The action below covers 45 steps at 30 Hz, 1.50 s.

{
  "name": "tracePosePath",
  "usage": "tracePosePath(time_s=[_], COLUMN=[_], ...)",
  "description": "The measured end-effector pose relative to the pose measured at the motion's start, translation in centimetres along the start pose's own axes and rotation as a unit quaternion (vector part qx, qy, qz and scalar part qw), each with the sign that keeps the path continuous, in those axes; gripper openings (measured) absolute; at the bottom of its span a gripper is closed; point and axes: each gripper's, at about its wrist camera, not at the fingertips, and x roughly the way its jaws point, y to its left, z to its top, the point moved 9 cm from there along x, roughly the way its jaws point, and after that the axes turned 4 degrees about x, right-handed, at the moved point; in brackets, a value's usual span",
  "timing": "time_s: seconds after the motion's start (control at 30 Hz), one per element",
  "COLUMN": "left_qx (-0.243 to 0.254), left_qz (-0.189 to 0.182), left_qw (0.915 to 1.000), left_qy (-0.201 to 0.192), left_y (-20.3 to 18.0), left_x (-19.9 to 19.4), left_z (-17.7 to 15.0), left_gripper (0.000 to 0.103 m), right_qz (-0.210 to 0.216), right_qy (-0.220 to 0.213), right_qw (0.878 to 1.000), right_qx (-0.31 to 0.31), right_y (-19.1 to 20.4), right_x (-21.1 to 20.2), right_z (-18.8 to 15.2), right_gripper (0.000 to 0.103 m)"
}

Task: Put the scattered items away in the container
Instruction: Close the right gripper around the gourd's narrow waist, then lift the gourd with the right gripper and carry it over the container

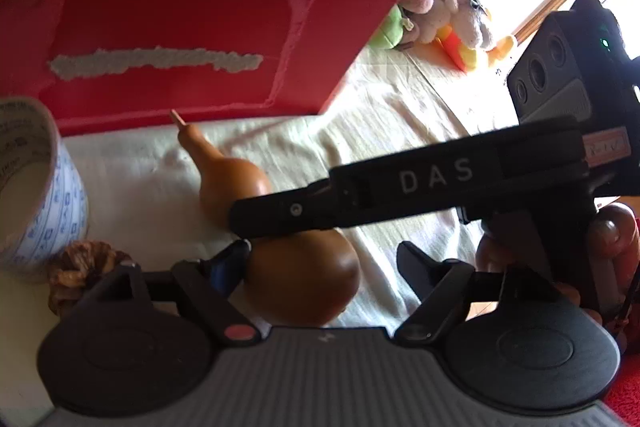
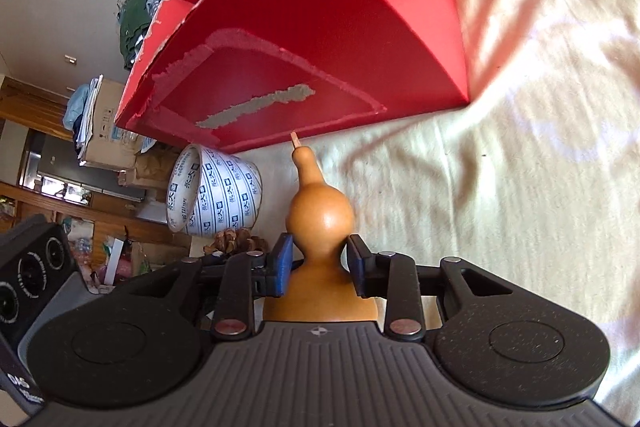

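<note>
A tan bottle gourd [image 2: 320, 219] lies on the pale cloth, its stem toward the red cardboard box [image 2: 320, 27]. My right gripper [image 2: 318, 263] has its blue-padded fingers closed on the gourd's narrow waist. In the left wrist view the gourd [image 1: 304, 283] lies between the wide-open fingers of my left gripper [image 1: 324, 267], and the right gripper's black finger [image 1: 400, 191] crosses over it. The red box [image 1: 180, 47] stands just behind. A roll of printed tape [image 1: 36, 187] stands on edge at the left; it also shows in the right wrist view [image 2: 212, 195].
A brown pinecone-like item [image 1: 84, 267] lies beside the tape roll, also seen in the right wrist view [image 2: 236, 241]. Plush toys [image 1: 452, 15] lie at the back right by the window. The cream cloth [image 2: 500, 167] covers the surface.
</note>
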Motion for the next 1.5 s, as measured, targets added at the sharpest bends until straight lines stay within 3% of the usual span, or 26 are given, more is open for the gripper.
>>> tracePosePath(time_s=[0.3,0.53,0.77,0.93,1.5], left_qx=[0.029,0.077,0.088,0.114,0.126], left_qz=[0.016,0.034,0.034,0.048,0.045], left_qw=[0.9992,0.9952,0.9894,0.9807,0.9756], left_qy=[-0.022,-0.051,-0.111,-0.152,-0.174], left_y=[-0.8,-2.8,-4.5,-5.2,1.3], left_x=[-1.3,-4.4,-8.7,-10.6,-13.4], left_z=[0.4,1.2,4.0,6.6,13.1], left_gripper=[0.060,0.057,0.057,0.057,0.057], right_qz=[0.002,0.032,0.089,0.117,0.122], right_qy=[-0.018,-0.055,-0.107,-0.144,-0.188], right_qw=[1.000,0.997,0.989,0.981,0.972], right_qx=[-0.017,-0.048,-0.051,-0.058,-0.065], right_y=[0.8,3.0,5.7,7.5,12.4], right_x=[-1.2,-2.9,-5.8,-7.7,-5.0], right_z=[0.1,-0.1,1.1,3.1,9.4], right_gripper=[0.032,0.032,0.032,0.032,0.032])
